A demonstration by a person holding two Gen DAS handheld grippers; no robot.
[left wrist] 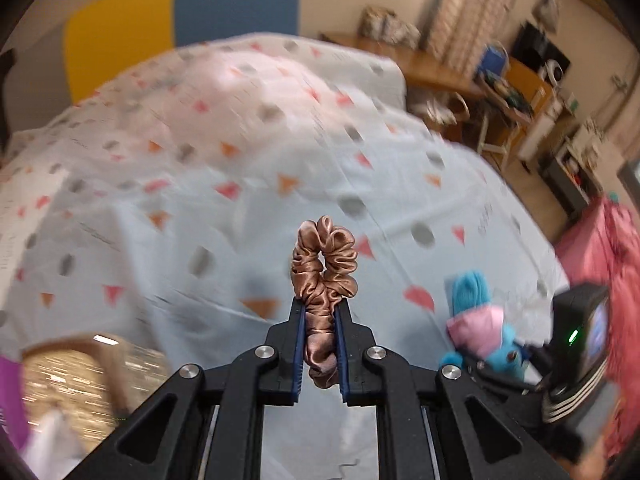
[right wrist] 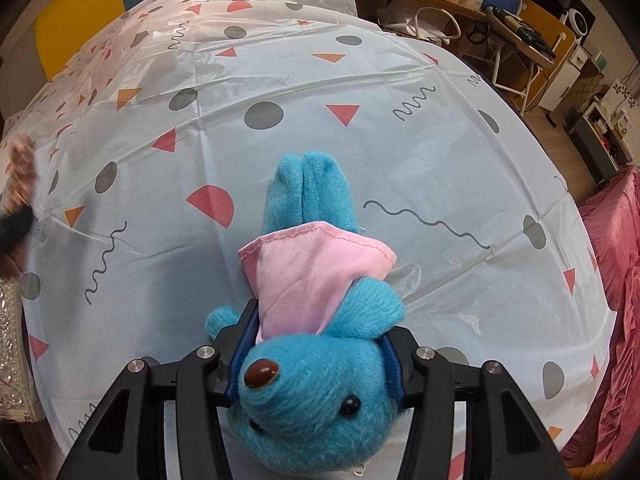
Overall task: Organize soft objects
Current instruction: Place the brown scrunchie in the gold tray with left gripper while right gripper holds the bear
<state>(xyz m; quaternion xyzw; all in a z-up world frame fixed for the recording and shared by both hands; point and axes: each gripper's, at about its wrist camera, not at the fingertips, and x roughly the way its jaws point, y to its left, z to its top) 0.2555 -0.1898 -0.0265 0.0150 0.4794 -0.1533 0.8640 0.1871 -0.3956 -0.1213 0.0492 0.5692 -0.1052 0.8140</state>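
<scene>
My left gripper (left wrist: 320, 308) is shut on a brown satin scrunchie (left wrist: 325, 268) and holds it upright above the patterned bed sheet (left wrist: 200, 208). My right gripper (right wrist: 320, 320) is shut on a blue plush bear (right wrist: 316, 392) in a pink dress, its head toward the camera and its legs pointing away over the sheet (right wrist: 400, 140). The bear (left wrist: 476, 320) and the right gripper also show at the right of the left wrist view. The scrunchie (right wrist: 18, 160) appears blurred at the left edge of the right wrist view.
A glittery gold container (left wrist: 76, 376) sits at the lower left, also at the left edge (right wrist: 10, 344) of the right wrist view. A pink quilt (right wrist: 624, 280) lies to the right of the bed. A wooden desk (right wrist: 520, 28) and chairs stand beyond.
</scene>
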